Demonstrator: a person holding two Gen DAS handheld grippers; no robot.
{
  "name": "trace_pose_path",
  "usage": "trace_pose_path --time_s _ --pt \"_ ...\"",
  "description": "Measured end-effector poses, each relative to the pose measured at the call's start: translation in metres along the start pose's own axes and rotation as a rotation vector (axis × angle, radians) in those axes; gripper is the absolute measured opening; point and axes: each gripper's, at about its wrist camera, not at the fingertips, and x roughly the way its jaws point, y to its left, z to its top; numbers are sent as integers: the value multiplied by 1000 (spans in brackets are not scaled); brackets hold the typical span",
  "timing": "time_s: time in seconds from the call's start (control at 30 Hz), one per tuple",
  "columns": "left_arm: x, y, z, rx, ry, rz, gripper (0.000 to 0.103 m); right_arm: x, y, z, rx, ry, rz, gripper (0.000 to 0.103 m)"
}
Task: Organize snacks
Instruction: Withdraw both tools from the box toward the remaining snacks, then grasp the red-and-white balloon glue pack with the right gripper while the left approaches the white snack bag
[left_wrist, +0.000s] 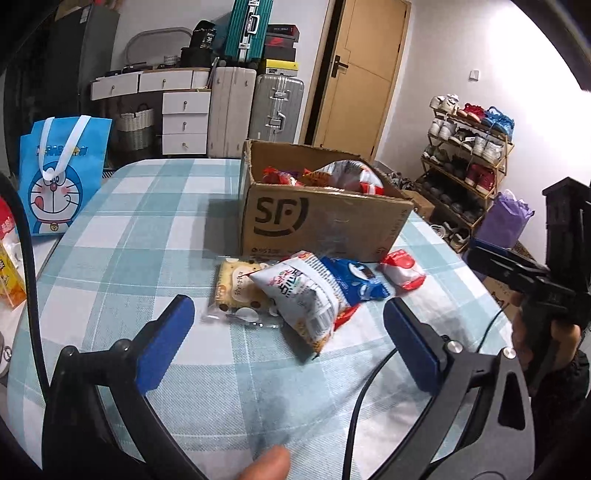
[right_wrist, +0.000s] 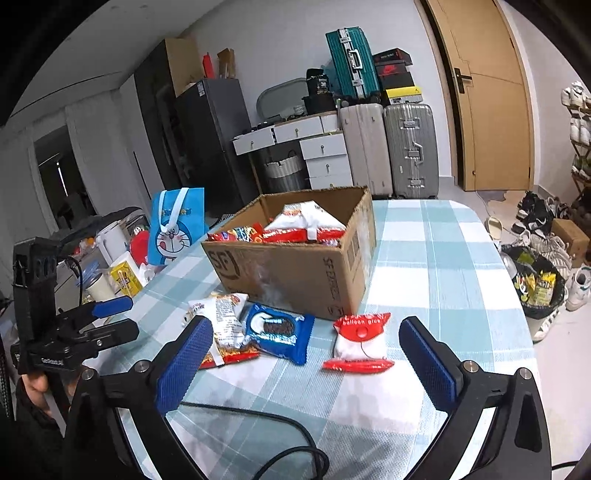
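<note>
1. Left hand-held gripper (left_wrist: 288, 339): two black curved arms, each ending in a flat blue pad with a ribbed face.
2. Silver round screws (left_wrist: 453, 346) sit at the joints where the pad mounts meet the arms.
3. Right hand-held gripper (right_wrist: 306, 354): same build, black frame, blue knurled fingers (right_wrist: 186, 363), silver screws (right_wrist: 467, 366) on the mounts.
4. Black cable (right_wrist: 258, 435), looped, runs below the right frame; another black cable (left_wrist: 360, 402) passes beside the left frame.
5. Seen from the side, the left unit carries a black boxy upright block (right_wrist: 35, 273) and small white lettering on its body.
6. Dark sleeve (left_wrist: 565, 384) at the wrist.
</note>
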Motion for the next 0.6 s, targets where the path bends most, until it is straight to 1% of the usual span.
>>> trace_pose_path --time_s 0.13,0.27,0.43,0.6 --pt "14 -1 -4 28 14 16 102 4 -5 -3 -2 19 -33 102" --pt "29 1 -2 22 34 23 102 7 -13 -5 30 34 -36 102" --pt "42 8 1 20 42 65 102 12 -19 -8 43 51 -40 102" --pt "58 17 2 -14 95 19 102 17 -21 -10 43 66 -42 102"
